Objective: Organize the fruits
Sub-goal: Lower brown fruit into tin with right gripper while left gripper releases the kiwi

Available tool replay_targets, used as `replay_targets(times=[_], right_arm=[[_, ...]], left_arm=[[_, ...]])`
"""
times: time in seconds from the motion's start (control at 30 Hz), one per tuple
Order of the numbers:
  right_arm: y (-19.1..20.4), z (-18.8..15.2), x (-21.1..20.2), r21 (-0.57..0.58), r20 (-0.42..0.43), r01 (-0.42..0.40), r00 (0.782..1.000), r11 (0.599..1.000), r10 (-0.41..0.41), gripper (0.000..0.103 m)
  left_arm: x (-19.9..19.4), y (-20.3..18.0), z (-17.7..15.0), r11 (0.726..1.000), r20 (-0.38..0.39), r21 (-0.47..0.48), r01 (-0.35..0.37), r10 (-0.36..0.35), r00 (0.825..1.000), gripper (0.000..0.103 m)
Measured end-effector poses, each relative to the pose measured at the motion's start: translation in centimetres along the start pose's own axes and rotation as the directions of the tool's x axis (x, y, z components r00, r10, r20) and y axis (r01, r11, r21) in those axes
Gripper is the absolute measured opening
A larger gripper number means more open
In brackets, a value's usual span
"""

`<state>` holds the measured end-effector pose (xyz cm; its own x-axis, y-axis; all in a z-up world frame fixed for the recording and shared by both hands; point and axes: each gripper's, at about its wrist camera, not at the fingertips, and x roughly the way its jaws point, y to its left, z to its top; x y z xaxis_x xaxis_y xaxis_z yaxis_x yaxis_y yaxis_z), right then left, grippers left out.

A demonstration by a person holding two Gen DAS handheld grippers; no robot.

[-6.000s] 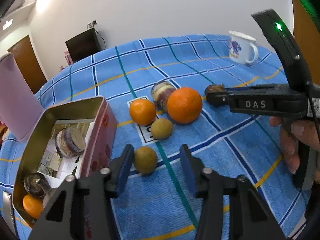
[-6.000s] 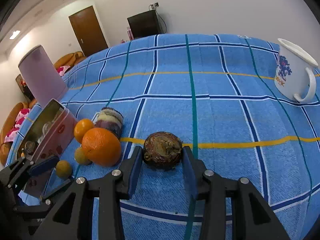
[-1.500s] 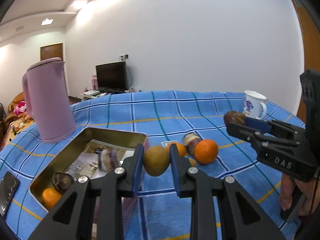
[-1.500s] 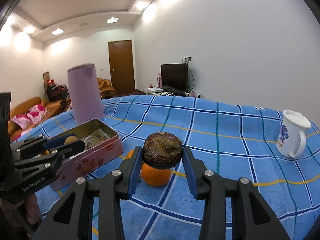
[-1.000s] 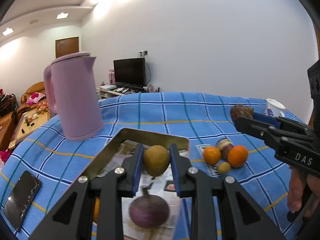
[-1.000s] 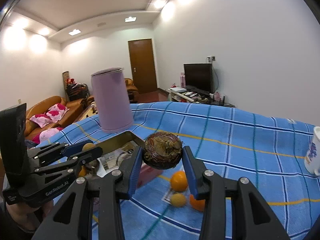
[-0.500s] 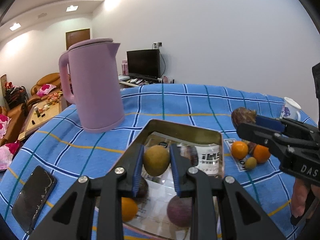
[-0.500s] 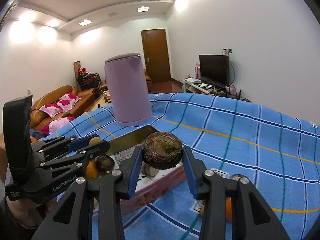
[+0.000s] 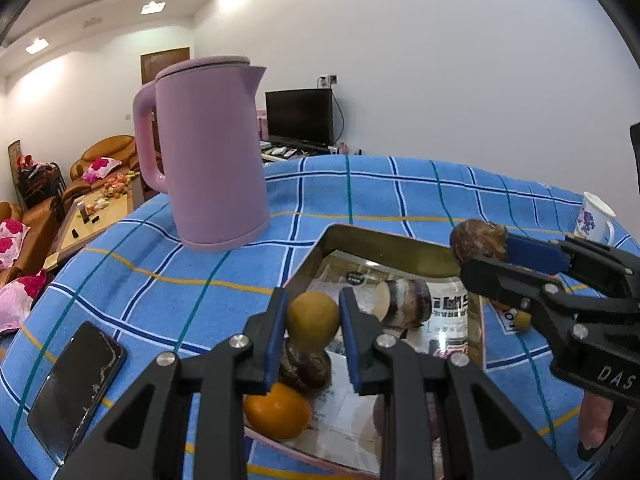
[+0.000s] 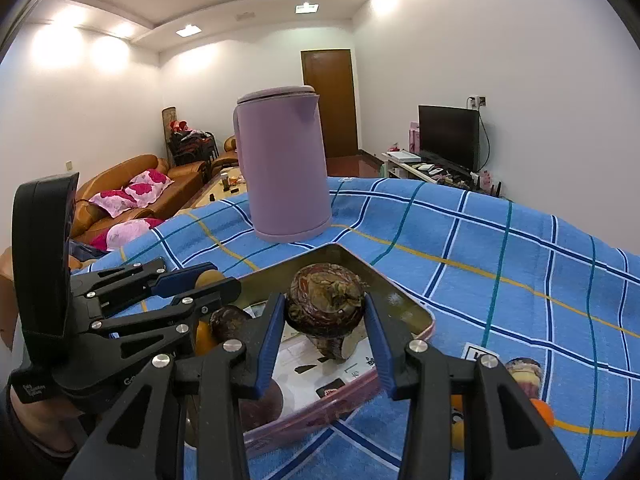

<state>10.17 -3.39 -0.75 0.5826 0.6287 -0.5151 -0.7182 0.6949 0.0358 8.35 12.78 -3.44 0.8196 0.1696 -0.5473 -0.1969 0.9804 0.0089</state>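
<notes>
My left gripper (image 9: 313, 322) is shut on a yellow-brown round fruit (image 9: 313, 320) and holds it above the near end of the open pink tin box (image 9: 384, 246). My right gripper (image 10: 325, 314) is shut on a dark brown wrinkled fruit (image 10: 326, 306) and holds it above the same tin (image 10: 416, 312). In the tin lie an orange (image 9: 278, 410), a dark fruit (image 9: 306, 368) and a cut purple piece (image 9: 404, 306). In the left wrist view the right gripper (image 9: 482, 246) shows at right; in the right wrist view the left gripper (image 10: 208, 278) shows at left.
A tall pink kettle (image 9: 208, 156) stands behind the tin on the blue checked cloth. A black phone (image 9: 74, 394) lies at the left. A white mug (image 9: 594, 216) stands far right. Loose oranges and small fruits (image 10: 540, 412) lie right of the tin.
Both grippers have moved left with their fruits, from over the loose fruit pile to over the tin. The kettle looms closer.
</notes>
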Motion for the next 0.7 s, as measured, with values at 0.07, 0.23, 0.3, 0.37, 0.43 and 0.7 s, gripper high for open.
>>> replay_targets(times=[0.07,0.23,0.3,0.37,0.43,0.7], right_arm=[[0.1,0.0,0.3,-0.002,-0.006,-0.002,1.0,1.0,0.002,0.043],[0.6,-0.1,1.1,-0.015,-0.021,-0.004,1.0,1.0,0.003,0.043],[0.8,-0.1,1.2,-0.021,-0.025,-0.003,1.0,1.0,0.002,0.043],[0.9,-0.3,1.4,-0.026,-0.031,-0.003,1.0,1.0,0.002,0.043],[1.0,-0.4,1.6,-0.029,-0.039,-0.002,0.999,1.0,0.001,0.043],[1.3,-0.6,2.2,-0.031,-0.059,-0.002,0.998,1.0,0.0,0.043]], left_arm=[[0.1,0.1,0.0,1.0,-0.003,0.002,-0.001,0.001,1.0,0.027],[0.5,0.5,-0.1,1.0,-0.014,-0.005,-0.004,0.004,1.0,0.027],[0.6,0.6,-0.2,1.0,-0.017,-0.005,-0.005,0.005,1.0,0.027],[0.7,0.7,-0.2,1.0,-0.018,-0.004,-0.006,0.006,1.0,0.027],[0.8,0.7,-0.2,1.0,-0.022,-0.001,-0.006,0.006,1.0,0.027],[1.2,0.9,-0.4,1.0,-0.033,0.001,-0.006,0.006,0.999,0.027]])
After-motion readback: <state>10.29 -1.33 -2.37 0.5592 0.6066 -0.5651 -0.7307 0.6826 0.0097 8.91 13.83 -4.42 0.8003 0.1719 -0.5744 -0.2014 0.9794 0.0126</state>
